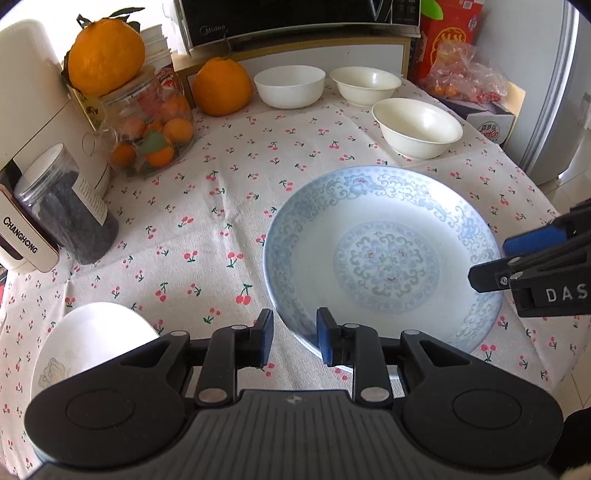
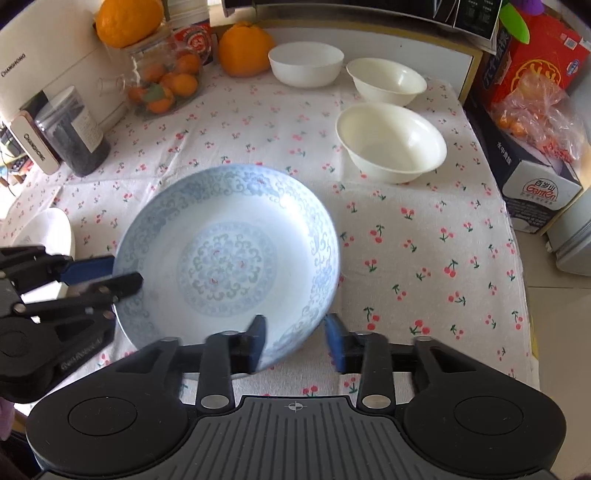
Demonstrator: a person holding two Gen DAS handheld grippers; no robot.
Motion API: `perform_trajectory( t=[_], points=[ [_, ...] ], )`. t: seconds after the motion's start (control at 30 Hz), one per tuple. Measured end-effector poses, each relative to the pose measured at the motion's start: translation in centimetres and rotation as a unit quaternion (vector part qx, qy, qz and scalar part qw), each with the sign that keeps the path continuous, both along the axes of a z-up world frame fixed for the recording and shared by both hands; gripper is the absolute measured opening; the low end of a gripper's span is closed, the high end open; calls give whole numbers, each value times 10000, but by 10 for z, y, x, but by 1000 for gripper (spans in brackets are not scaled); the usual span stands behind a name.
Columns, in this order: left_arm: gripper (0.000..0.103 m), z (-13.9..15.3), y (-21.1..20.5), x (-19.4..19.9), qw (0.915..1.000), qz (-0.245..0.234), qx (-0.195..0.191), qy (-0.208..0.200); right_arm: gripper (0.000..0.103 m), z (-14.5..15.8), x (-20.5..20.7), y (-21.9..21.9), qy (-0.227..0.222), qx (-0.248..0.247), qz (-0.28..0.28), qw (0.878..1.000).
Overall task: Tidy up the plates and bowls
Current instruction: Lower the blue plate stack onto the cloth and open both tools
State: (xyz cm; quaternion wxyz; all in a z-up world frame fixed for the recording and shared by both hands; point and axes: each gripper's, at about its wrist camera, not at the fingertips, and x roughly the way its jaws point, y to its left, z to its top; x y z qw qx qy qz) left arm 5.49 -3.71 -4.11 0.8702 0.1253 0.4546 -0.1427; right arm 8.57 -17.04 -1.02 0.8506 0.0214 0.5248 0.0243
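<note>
This was a home dining corner or kitchen. A table wore a cherry-print cloth (image 1: 207, 236). At the far edge stood a Midea microwave (image 1: 295, 18), and at the far left a white Changhong appliance (image 1: 33, 110). Oranges (image 1: 221, 86), a fruit jar (image 1: 151, 125), white bowls (image 1: 290, 86) and a patterned plate (image 1: 384, 258) lay on the cloth. A fridge (image 1: 554, 92) stood at the right.

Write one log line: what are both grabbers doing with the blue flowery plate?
blue-patterned plate on tablecloth | left gripper open, straddling rim | right gripper open, straddling rim
</note>
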Motion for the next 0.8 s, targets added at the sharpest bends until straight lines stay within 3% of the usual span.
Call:
perform_trajectory(
  t=[0.03, 0.13, 0.2, 0.3, 0.5, 0.6, 0.8],
  points=[
    [27, 0, 0, 0, 10000, 0, 16, -13, 54, 1, 1, -1, -18, 8, -13, 10000],
    [34, 2, 1, 0, 10000, 7, 28, -50, 55, 0, 2, -3, -19, 48, -32, 10000],
    [49, 3, 2, 0, 10000, 26, -19, -55, 62, 0, 3, -5, -14, 81, -53, 10000],
    [70, 7, 5, 0, 9999, 51, -143, -81, 81, -1, 5, -7, -41, 84, -158, 9998],
    [91, 13, 16, 1, 9996, 176, -191, -114, 83, 2, 8, -9, -82, 354, -287, 9989],
    [99, 13, 28, 2, 9991, 355, -202, -107, 89, 4, 9, -5, -180, 482, -265, 9983],
    [102, 16, 59, 3, 9973, 701, -141, -158, 90, 9, 13, 16, -401, 579, -47, 9975]
  ],
)
